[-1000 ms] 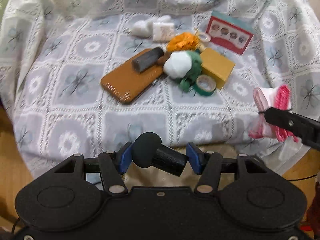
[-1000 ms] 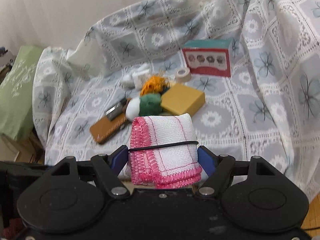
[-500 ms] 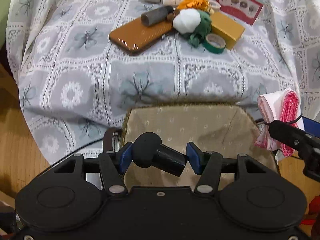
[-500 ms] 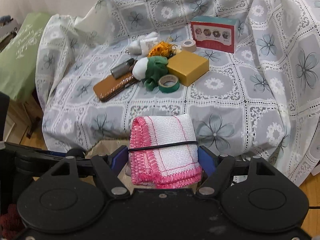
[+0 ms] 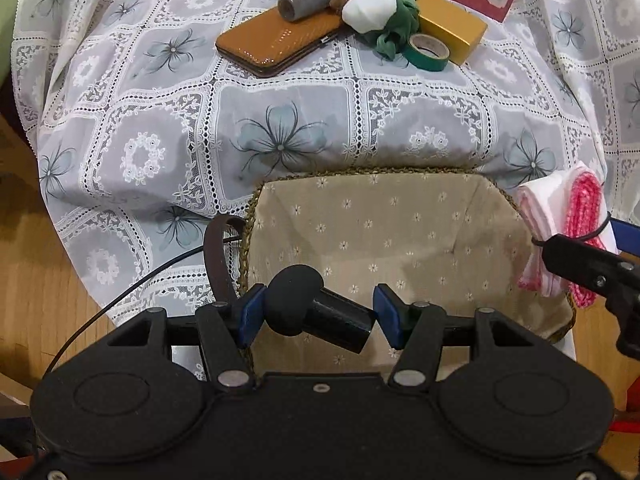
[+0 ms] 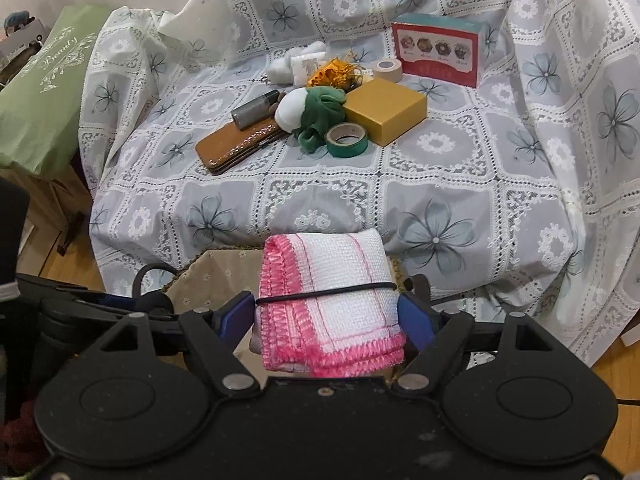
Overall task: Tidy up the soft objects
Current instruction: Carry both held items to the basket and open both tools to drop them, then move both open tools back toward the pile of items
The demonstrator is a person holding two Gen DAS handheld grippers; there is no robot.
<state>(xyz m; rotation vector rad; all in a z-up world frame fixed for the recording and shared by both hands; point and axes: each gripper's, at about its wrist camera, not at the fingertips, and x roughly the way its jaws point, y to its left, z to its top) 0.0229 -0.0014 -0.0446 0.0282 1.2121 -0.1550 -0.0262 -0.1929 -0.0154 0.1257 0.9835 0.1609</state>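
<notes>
the left gripper point(image 5: 318, 314), low in the left wrist view, is clamped on a black microphone-like object point(image 5: 316, 312), its foam ball end against the left blue pad and its barrel reaching toward the right one. it hangs directly over the fabric-lined basket point(image 5: 400, 240), which fills the lower middle of that frame; held there, the object would likely fall inside the liner if let go.

the right gripper point(image 6: 326, 316) is closed on a folded white cloth with pink edging point(image 6: 328, 300), bound by a thin black band. gripping across the bundle at the band seems sensible, since it keeps the folds from spilling open. in the left wrist view the same cloth point(image 5: 560, 224) sits at the right edge, beside the basket's right rim, so it looks to be waiting its turn or approaching from the side.

the remaining things lie in a cluster on the lace-covered seat point(image 6: 440, 184), upper middle of both frames: a brown case point(image 5: 276, 42) with a grey tube point(image 5: 308, 0) resting on it, a white and green soft bundle point(image 5: 380, 12), a green tape roll point(image 5: 426, 50), a yellow box point(image 5: 452, 28), an orange tuft point(image 6: 332, 72) and a red box point(image 6: 438, 54). my guess is the soft ones there are still to be gathered.
</notes>
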